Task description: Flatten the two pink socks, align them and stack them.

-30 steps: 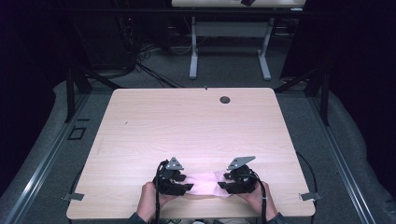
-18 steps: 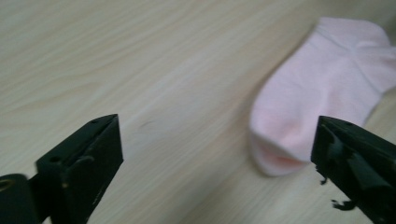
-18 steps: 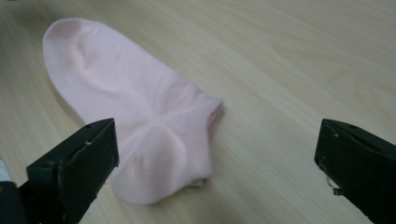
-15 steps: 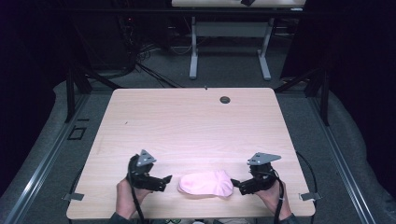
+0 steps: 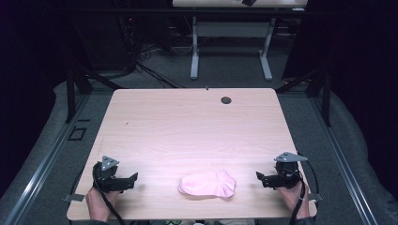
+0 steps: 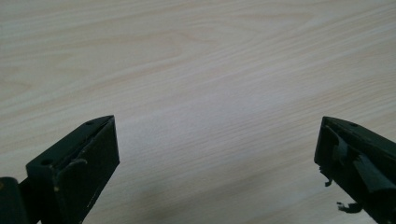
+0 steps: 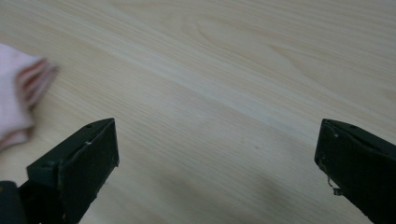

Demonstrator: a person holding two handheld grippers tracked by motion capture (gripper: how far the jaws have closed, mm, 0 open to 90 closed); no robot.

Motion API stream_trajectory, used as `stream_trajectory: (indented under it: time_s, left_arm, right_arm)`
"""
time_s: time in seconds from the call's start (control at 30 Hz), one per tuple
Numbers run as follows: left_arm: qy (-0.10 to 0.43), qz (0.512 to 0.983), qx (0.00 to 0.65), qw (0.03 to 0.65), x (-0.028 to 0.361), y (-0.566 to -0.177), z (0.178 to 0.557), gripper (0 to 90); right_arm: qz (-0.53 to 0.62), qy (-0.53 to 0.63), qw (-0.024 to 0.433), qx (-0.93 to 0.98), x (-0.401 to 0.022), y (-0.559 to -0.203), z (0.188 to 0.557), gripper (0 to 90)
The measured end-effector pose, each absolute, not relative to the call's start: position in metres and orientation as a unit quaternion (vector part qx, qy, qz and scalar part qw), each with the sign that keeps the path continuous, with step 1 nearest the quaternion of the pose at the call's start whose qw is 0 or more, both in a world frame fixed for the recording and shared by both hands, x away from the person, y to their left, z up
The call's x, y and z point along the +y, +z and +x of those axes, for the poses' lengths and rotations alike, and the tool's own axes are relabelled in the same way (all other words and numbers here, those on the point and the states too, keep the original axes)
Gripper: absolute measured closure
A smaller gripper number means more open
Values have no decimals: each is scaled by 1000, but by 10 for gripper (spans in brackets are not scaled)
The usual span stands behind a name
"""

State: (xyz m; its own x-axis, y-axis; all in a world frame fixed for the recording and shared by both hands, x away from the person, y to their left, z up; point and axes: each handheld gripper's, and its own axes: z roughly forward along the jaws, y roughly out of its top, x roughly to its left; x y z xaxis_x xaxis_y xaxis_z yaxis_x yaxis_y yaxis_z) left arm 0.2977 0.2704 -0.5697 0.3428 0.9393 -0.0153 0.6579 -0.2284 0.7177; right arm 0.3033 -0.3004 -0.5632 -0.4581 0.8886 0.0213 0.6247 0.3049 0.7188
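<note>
Pink folded sock [image 5: 207,184] flat on tabletop [image 5: 187,131], between left hand-held gripper [image 5: 132,180] and right hand-held gripper [image 5: 261,178], both wide open, empty.

High view: fixed cam above the person's edge of the table [image 5: 197,131], facing fwd and down, far enough to take in the whole top plus the floor and a 2nd desk beyond. Left gripper [image 6: 217,158] view: cam rides the tool, v. close and low over the wood, looking out betw. its 2 black jaws. Right gripper [image 7: 217,158] view: same setup, same closeness. Shared: the wood top in all 3; the pink sock [image 5: 207,183] in high view, and its edge [image 7: 18,102] at the left of right gripper view.
</note>
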Motion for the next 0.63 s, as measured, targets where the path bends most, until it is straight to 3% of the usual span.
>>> stream_trajectory:
  time_s: [0.27, 0.63]
  left_arm:
    - [234, 742, 547, 308, 276, -593, 302, 0]
    - [233, 732, 563, 305, 281, -593, 304, 0]
  right_arm:
    - [493, 309, 210, 785, -309, -583, 312, 0]
    - [510, 324, 210, 768, -313, -590, 317, 0]
